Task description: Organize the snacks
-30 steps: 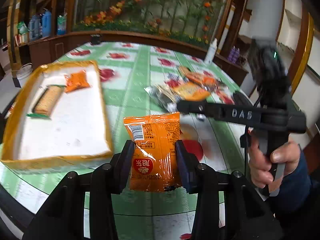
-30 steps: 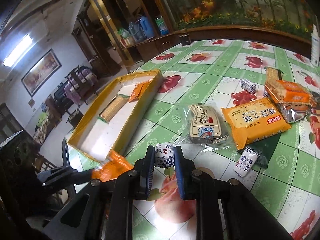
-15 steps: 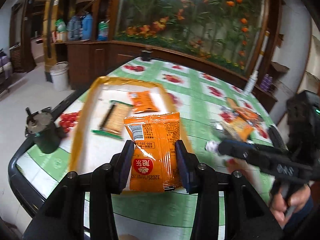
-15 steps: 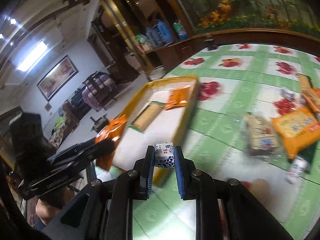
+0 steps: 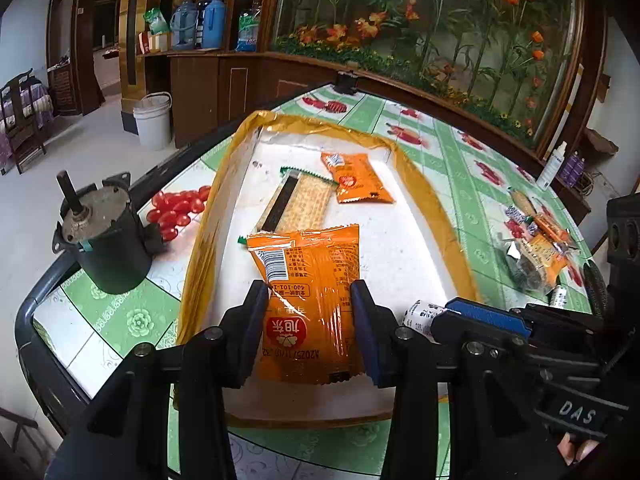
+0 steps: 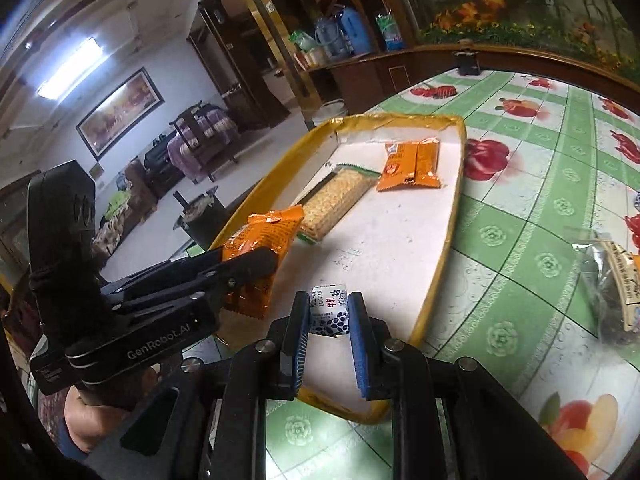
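Observation:
My left gripper (image 5: 310,300) is shut on an orange snack packet (image 5: 308,280) and holds it over the near end of the yellow-rimmed white tray (image 5: 432,204). My right gripper (image 6: 329,308) is shut on a small white-and-blue candy (image 6: 330,314), also above the tray's near end (image 6: 444,248). In the tray lie a cracker pack (image 5: 304,204) and a second orange packet (image 5: 356,178); both show in the right wrist view too, the crackers (image 6: 336,200) and the packet (image 6: 412,166). The left gripper with its packet (image 6: 256,248) sits to the left of my right one.
A pile of loose snacks (image 5: 536,252) lies on the green fruit-print tablecloth (image 5: 452,152) at the right. A dark metal motor can (image 5: 104,240) stands at the table's left edge. A clear-wrapped snack (image 6: 612,280) lies right of the tray.
Both grippers have carried their snacks left from the snack pile and now hang over the tray's near end, closer together.

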Available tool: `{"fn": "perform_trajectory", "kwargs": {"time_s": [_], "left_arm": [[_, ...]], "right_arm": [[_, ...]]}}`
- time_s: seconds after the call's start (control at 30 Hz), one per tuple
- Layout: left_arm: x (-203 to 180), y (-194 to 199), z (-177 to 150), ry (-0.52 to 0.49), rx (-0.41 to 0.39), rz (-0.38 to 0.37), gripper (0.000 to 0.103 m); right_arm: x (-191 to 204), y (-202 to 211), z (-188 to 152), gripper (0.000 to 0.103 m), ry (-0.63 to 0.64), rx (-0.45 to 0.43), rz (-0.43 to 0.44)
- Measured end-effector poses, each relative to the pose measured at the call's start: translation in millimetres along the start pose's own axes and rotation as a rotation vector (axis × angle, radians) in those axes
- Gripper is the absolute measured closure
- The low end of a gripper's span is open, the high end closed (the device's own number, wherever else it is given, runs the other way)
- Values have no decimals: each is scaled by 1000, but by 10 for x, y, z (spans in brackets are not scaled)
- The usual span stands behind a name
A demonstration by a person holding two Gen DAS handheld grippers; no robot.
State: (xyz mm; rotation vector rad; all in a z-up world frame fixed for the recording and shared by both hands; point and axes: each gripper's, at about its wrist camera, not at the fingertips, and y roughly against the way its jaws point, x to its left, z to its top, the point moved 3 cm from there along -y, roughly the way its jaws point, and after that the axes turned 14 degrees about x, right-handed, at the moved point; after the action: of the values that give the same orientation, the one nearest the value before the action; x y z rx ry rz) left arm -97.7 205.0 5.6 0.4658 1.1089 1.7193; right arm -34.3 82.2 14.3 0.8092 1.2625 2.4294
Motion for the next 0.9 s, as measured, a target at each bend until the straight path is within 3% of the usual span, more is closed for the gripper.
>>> {"fn": "perform_trajectory", "kwargs": {"time_s": [0.43,0.6,0.7,0.9], "left_arm": [[11,-46,-40,16,19,6,62],[8,-29,-33,24,29,-6,60],[18,2,-30,33,28,-14,51],[-16,117,-34,32,9,-24,51]], "right_arm": [[20,-96,-24,80,23,44,1],[-17,-5,-21,77,10,31,31],[-96,126,1,75,-18,0,62],[-314,368,31,74,-91,-44,108]]}}
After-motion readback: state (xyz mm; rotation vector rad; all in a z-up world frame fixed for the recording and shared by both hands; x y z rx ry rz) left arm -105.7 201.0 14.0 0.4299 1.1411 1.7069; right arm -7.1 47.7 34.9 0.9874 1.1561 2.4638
